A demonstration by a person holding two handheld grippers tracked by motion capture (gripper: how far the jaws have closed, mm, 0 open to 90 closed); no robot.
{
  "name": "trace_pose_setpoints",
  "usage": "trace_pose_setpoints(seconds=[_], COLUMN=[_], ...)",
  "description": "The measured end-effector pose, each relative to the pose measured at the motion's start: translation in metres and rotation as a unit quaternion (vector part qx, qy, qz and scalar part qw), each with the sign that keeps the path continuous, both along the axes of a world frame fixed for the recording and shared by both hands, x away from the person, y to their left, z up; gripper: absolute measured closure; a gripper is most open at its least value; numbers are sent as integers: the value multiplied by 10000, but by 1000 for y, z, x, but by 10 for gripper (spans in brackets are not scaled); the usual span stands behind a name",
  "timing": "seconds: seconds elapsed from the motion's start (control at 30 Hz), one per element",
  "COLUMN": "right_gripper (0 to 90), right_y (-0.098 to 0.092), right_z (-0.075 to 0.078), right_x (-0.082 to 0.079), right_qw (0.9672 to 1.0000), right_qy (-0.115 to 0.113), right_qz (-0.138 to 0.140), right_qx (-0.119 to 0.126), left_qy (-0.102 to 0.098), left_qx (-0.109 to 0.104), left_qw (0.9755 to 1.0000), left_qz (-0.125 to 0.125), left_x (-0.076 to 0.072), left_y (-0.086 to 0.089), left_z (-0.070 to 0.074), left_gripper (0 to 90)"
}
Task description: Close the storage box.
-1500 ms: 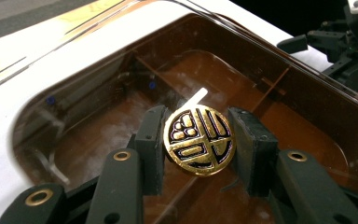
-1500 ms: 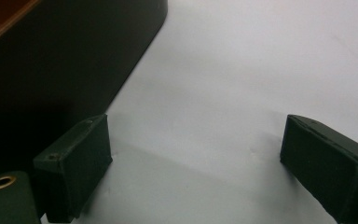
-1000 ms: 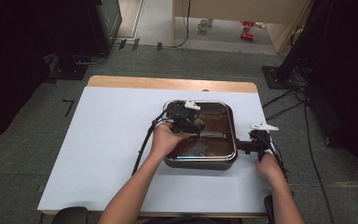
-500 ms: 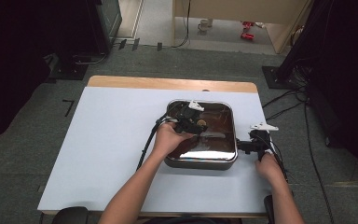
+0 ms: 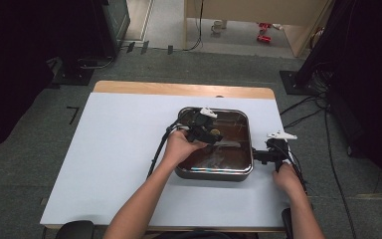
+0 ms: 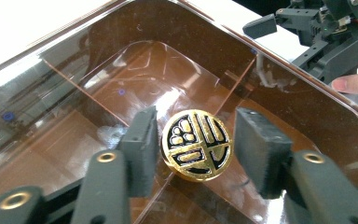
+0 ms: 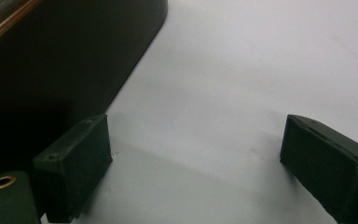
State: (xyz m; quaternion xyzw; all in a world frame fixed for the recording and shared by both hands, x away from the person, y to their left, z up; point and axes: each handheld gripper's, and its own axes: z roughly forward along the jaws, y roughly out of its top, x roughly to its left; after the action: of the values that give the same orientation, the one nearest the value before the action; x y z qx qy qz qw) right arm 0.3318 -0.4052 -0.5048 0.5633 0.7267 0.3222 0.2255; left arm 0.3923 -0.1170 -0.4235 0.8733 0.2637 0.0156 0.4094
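Gold knob (image 6: 196, 144) sits centred on the tinted lid (image 6: 121, 84), and we've slid our left gripper (image 6: 193, 151) in over the pan (image 5: 214, 172), jaws spread either side, ready to pinch. Right gripper (image 5: 259, 155) waits beside the pan, spread.

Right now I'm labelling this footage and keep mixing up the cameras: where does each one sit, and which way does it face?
High view: above the person's side, looking forward and down on the table; both forearms, left gripper, right gripper.
Left gripper view: rides the left gripper, looking down at the lid's gold knob between open jaws.
Right gripper view: rides the right gripper, jaws open over bare tabletop beside the pan's dark wall.
Shared: the pan and its lid appear in high and left views.
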Motion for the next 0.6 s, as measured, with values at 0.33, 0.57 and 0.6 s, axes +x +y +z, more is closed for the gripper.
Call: trace_pose_setpoints(seconds=[0.33, 0.57, 0.6], right_gripper=[82, 82, 82], right_y=[0, 0, 0], right_z=[0, 0, 0], right_x=[0, 0, 0], right_qw=[10000, 10000, 10000], right_qy=[-5, -8, -9], right_qz=[5, 4, 3], right_qx=[-4, -1, 0], left_qy=[-96, -48, -49], left_qx=[133, -3, -3], left_qw=[9999, 10000, 10000], left_qz=[-30, -25, -14], left_x=[-3, -6, -7], left_y=[13, 32, 35], left_z=[10, 21, 22], left_gripper=[361, 343, 342])
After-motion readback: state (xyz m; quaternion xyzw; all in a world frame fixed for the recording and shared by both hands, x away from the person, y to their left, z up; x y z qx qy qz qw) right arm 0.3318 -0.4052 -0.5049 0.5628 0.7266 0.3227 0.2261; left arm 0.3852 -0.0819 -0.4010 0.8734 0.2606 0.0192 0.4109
